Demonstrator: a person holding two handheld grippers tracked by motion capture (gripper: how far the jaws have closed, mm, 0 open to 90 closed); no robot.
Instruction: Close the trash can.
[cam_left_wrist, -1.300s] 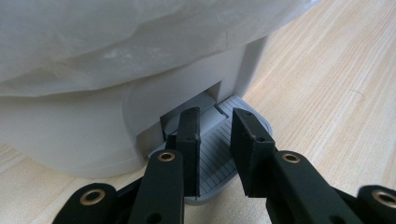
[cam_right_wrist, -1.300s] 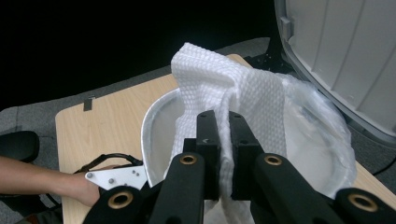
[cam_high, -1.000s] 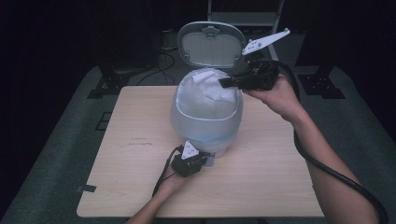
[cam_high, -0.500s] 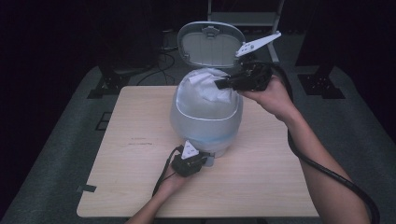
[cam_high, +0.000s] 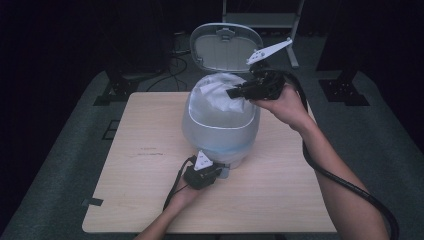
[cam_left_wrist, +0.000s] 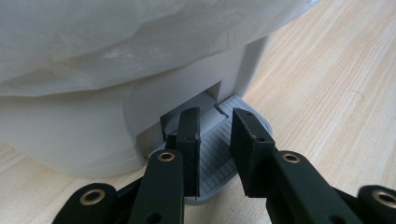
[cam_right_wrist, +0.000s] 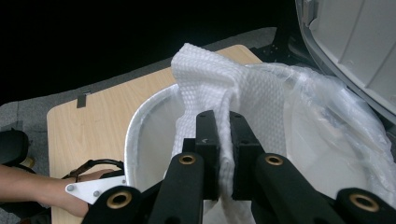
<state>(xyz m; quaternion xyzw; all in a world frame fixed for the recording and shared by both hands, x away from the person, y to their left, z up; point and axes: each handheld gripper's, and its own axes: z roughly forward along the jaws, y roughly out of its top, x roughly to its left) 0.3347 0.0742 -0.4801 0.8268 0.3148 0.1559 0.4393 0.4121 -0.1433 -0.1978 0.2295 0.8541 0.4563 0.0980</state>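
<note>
We press the grey ribbed pedal (cam_left_wrist: 219, 149) with our left gripper (cam_left_wrist: 215, 140), jaws apart. Our right gripper (cam_right_wrist: 219, 140), clamped on the white paper towel (cam_right_wrist: 210, 79), holds it over the open white lined bin (cam_high: 220, 125); next we should release it.

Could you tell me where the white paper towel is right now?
The white paper towel is pinched in the right gripper, just above the open mouth of the lined bin, in front of its raised lid.

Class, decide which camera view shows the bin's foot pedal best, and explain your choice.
The left gripper view: the ribbed grey foot pedal lies close up at the bin's base, under the open left hand-held gripper. In the high view that gripper covers most of it. The right gripper view looks into the bin instead.
</note>
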